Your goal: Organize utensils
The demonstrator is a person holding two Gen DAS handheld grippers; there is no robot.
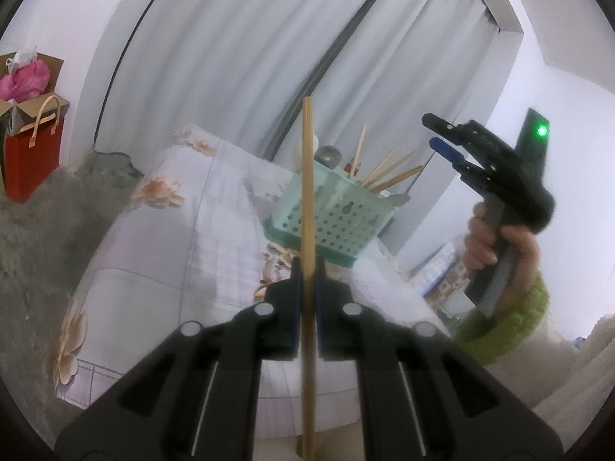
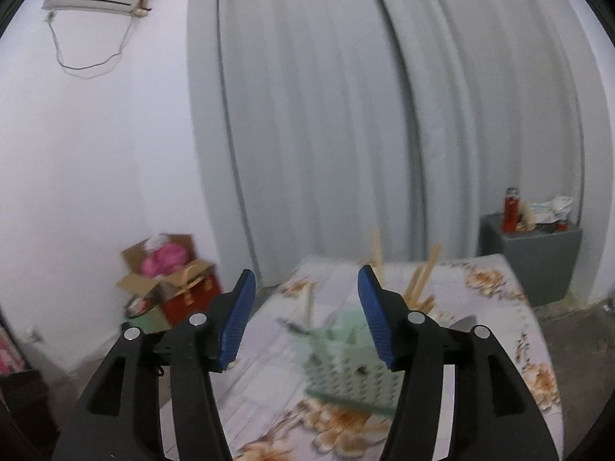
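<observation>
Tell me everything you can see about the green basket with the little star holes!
The green basket looks like pale mint plastic, boxy, with walls full of star-shaped holes and a darker green base. It sits upright on the flowery cloth. Wooden chopsticks and some metal utensils poke out of its top, leaning different ways. No gripper touches it. In the right wrist view it appears blurred, below and between the open fingers.

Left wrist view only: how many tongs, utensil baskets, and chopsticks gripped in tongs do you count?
Tongs: 2 (left tongs, right tongs)
Green basket: 1
Gripped chopstick, in the left tongs: 1
Total: 4
</observation>
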